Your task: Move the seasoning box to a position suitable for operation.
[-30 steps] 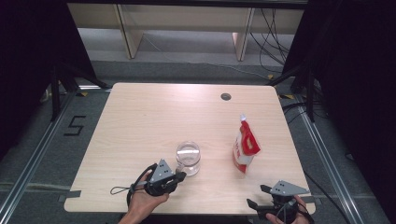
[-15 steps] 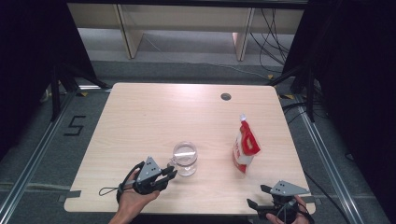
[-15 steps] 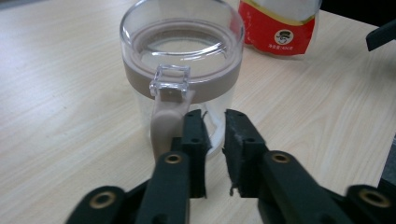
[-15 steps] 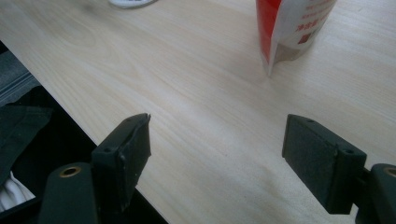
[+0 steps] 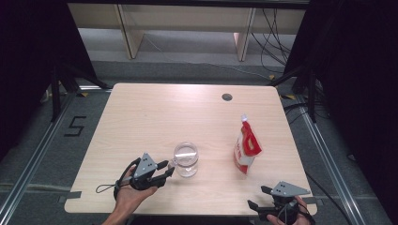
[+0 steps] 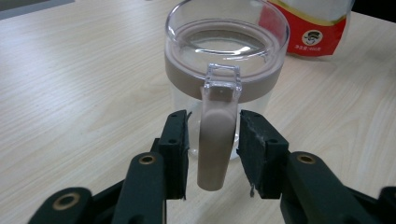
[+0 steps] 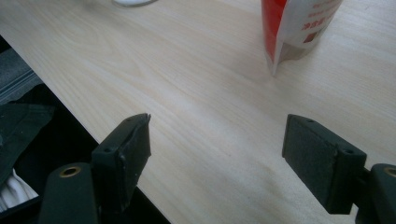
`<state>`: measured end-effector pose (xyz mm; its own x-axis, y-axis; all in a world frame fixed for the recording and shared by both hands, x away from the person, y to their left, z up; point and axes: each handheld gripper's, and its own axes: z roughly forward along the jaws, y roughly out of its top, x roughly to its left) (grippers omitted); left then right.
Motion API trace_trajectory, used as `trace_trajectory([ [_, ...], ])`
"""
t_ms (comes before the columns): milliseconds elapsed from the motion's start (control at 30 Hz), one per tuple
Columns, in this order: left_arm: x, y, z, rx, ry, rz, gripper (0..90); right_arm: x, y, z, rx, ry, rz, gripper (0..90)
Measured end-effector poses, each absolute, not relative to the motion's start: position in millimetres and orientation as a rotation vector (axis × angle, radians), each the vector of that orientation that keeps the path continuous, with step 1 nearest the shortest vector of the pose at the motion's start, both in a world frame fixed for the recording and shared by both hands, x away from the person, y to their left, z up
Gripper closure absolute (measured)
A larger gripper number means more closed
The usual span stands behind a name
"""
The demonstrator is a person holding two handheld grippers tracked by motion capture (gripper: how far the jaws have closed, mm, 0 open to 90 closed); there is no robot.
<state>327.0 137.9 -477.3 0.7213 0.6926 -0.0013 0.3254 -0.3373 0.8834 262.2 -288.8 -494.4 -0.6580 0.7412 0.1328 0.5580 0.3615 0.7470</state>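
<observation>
Low in the frame's middle, the left claw (image 6: 211,154) has just been opening, its pads flanking but not pressing the glass jug's (image 5: 186,159) handle (image 6: 215,140) on the bench (image 5: 155,117). The right claw (image 7: 217,154) is idling wide open, holding nothing. Next probably means backing clear.

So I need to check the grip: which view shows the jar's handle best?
The left gripper view: the handle stands close up between the left gripper, whose jaws have just opened off it. The high view shows it as a small stub. The right gripper view cuts off the jar.
</observation>
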Motion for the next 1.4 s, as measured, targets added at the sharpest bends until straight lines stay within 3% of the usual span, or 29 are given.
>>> trace_trajectory([
  [167, 331.3, 134.1, -477.9, 1.97, 0.715, 0.464, 72.3, 260.3, -287.4, -493.9, 1.198, 2.396, 1.178, 24.3],
  [900, 350.9, 122.7, -480.6, 2.012, 0.445, 0.288, 72.8, 263.4, -287.2, -494.8, 1.143, 2.394, 1.17, 24.2],
  [1400, 352.4, 118.1, -480.5, 2.014, 0.397, 0.219, 72.6, 263.4, -286.9, -494.0, 1.12, 2.387, 1.165, 24.2],
])
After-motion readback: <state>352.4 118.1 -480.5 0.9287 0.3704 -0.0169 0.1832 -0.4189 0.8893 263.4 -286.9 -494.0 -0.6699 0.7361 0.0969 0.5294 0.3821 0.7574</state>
